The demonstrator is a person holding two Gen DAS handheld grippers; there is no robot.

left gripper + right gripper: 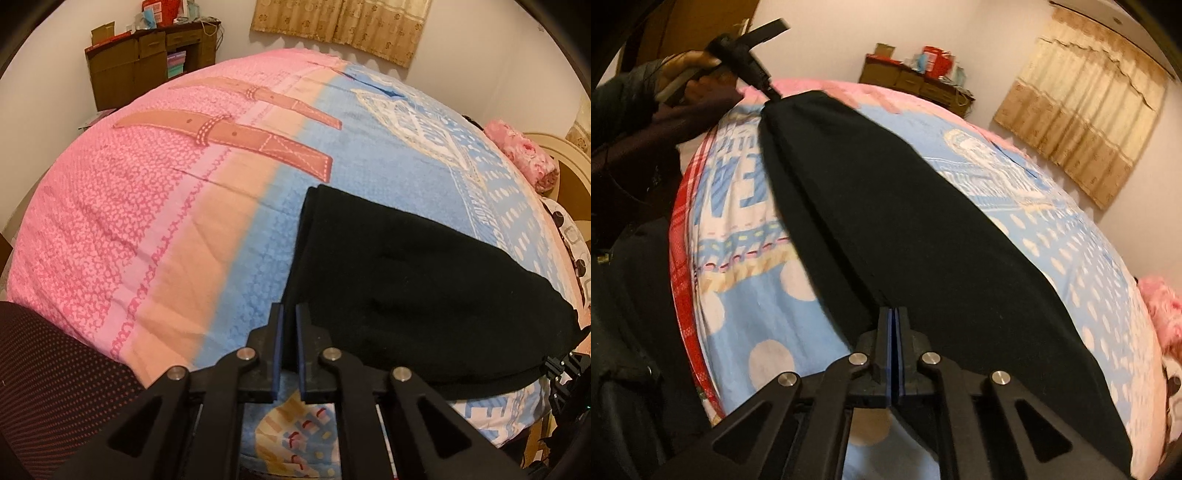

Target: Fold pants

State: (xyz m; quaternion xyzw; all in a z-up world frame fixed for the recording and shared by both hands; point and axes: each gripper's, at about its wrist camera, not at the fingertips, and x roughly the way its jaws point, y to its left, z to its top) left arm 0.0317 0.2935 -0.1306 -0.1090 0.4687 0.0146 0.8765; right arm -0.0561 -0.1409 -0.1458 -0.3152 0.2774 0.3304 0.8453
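Observation:
Black pants [406,277] lie folded in a long strip on the bed cover [147,221]. In the left wrist view my left gripper [290,310] stands at the strip's near left corner, with black cloth running down between its narrowly parted pads. The right wrist view shows the same pants [905,203] stretching away to that left gripper [772,94], which pinches the far corner in a person's hand [698,85]. My right gripper [894,310] has its blue pads pressed together at the near edge of the cloth. It also shows at the right end [561,365] of the strip.
The bed cover [757,295] is pink, peach and blue. A pink pillow [524,155] lies at the head end. A brown cabinet [140,62] with boxes stands by the far wall, a curtain [340,26] beside it. Dark red-dotted fabric [44,369] fills the lower left.

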